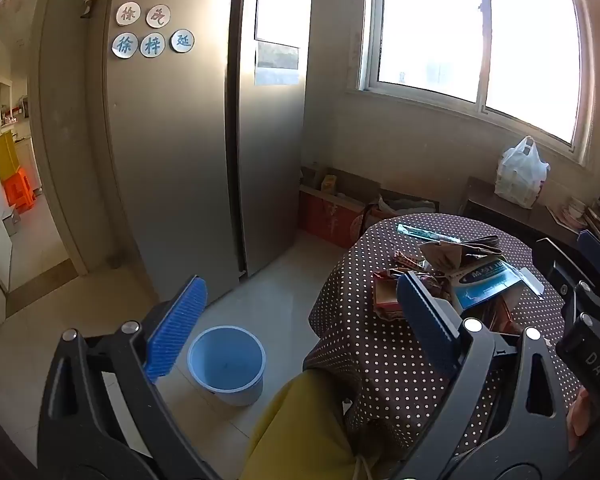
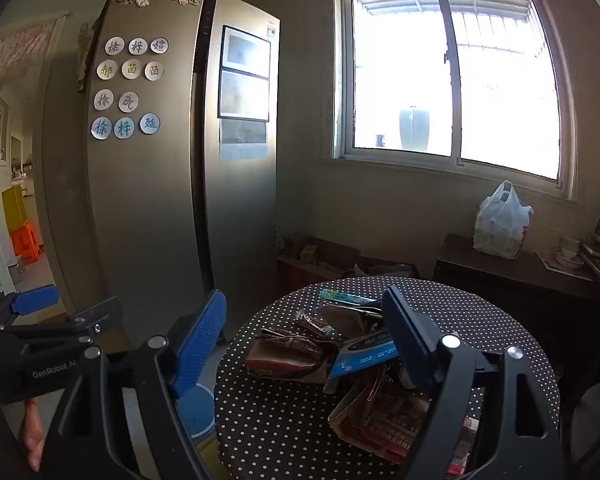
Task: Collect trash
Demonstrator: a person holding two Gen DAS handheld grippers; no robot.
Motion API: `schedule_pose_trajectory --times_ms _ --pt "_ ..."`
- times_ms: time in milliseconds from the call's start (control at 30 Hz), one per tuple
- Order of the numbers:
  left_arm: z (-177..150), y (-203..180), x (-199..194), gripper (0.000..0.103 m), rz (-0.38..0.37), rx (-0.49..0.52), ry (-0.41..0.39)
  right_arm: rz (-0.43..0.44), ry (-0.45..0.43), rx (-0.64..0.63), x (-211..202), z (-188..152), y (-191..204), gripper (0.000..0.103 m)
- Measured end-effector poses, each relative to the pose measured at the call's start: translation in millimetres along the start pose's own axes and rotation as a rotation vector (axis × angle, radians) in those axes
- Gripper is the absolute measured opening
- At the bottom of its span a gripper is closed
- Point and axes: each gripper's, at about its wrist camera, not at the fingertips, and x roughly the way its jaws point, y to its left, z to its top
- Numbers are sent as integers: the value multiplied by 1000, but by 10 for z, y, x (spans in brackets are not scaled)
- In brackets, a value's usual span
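While both grippers tilt downward, left gripper (image 1: 300,320) fingers apart, right gripper (image 2: 304,336) likewise.

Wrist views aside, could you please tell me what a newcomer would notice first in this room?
Probably the heap of crumpled wrappers and cartons on the round polka-dot table, just ahead of both open tools. Next, the empty blue bucket on the floor beside the table, and the tall fridge covered in round magnets.
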Motion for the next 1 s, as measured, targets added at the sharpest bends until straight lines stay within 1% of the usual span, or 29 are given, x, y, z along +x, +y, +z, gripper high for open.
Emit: schedule_pose_trajectory --times_ms 33,300,333,400,633,1000 --pt "1 -1 -8 94 -3 1 -2 3 25 -9 17 0 7 79" --pt "-26 -19 -127 94 -10 24 -18 16 27 -12 18 -41 42 79" --pt "-33 -21 -147 94 -13 26 -19 23 42 -7 39 -70 17 79" --pt "-83 0 -3 94 9 6 -7 24 36 -10 3 -62 56 79" --pt "-124 -13 -27 94 13 4 -6 21 38 -14 -2 -65 71 79" --pt "-101 -7 -77 94 -7 11 -1 5 48 -18 -46 -96 88 79"
